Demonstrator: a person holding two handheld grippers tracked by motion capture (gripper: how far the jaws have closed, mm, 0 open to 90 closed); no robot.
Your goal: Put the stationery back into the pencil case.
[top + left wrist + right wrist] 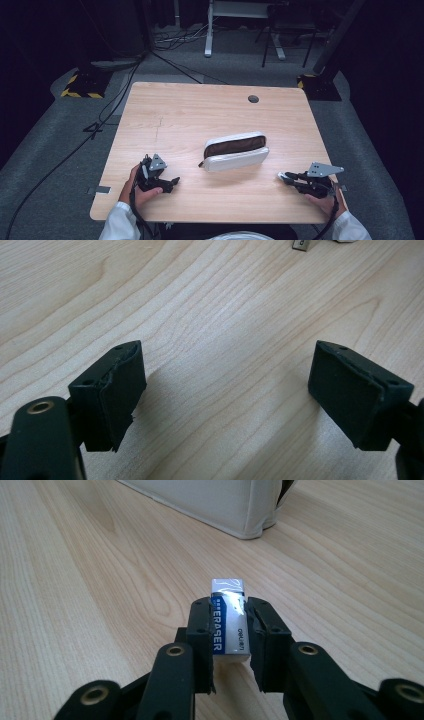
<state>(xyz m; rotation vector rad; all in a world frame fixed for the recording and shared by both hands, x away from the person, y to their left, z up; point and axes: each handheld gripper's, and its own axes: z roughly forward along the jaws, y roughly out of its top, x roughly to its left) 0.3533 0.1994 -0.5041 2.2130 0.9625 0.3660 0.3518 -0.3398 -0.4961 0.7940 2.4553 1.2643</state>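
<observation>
Eraser (229,625) pinched in right hand-held gripper (229,630); left hand-held gripper (225,390) spread over desk (200,115), pouch (235,151) between.

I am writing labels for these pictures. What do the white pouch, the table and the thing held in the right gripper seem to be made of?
Pouch: probably white faux leather, smooth and matte, stitched at the edges; brown lining, likely fabric.
Table: pale wood-look top, perhaps laminate, with visible grain and low sheen.
Eraser in the right gripper: white rubber or vinyl presumably, in a glossy printed sleeve reading "ERASER".
</observation>
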